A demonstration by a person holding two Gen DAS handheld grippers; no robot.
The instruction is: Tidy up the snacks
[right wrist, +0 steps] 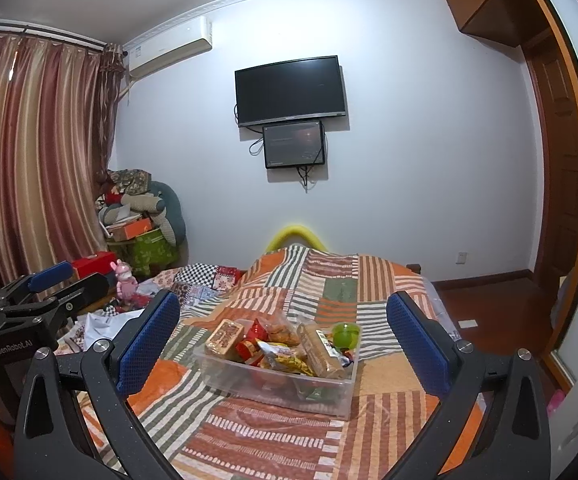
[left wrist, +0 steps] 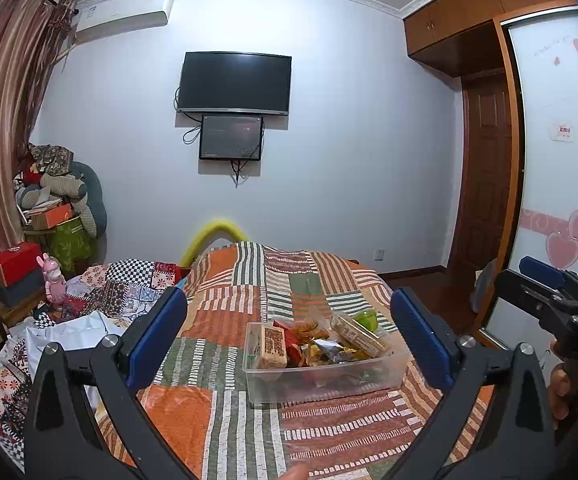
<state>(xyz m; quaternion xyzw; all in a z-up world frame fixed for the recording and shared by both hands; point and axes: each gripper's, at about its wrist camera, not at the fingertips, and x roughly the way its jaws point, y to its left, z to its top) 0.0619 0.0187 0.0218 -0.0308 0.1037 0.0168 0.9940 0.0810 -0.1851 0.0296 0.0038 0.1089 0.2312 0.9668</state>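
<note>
Pale wall (left wrist: 349, 140) with a television (left wrist: 235, 82), striped curtains (right wrist: 37, 152), wooden wardrobe (left wrist: 469, 4).

I see both wrist views lit evenly by soft, cool indoor light from above; the white wall (left wrist: 349, 152) reads bluish. Shadows are faint, only a soft one under the television (left wrist: 235, 83). The wardrobe door (left wrist: 557, 128) looks washed out with glare. Fisheye distortion bends the curtain (right wrist: 37, 152) and ceiling moulding into curves, and black vignetting fills the corners. The patchwork bedspread (right wrist: 289, 432) stays fairly sharp; the far clutter is soft, slightly noisy.
</note>
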